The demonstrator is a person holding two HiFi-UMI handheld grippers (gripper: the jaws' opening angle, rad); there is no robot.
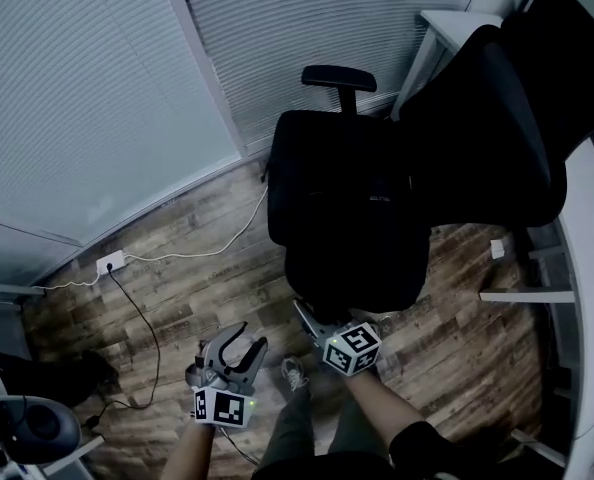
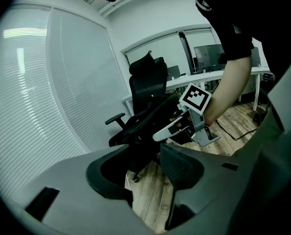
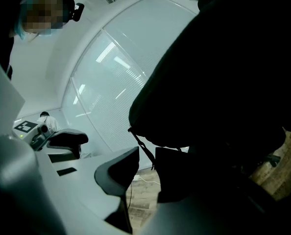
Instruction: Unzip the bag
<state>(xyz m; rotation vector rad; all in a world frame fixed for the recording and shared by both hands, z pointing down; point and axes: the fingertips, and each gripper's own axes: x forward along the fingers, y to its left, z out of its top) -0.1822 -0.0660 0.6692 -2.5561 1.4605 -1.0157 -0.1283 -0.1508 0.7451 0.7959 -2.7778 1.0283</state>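
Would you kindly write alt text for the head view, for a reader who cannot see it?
Seen from above, a black bag sits on a black office chair on a wooden floor; the person's left gripper, jaws apart, and right gripper are held near its front edge.

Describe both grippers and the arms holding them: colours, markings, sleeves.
Left gripper and right gripper match: grey bodies, curved jaws with dark inner pads, and a white cube of black square markers with a small green light beside it. Forearms are bare; a dark short sleeve covers the right upper arm.
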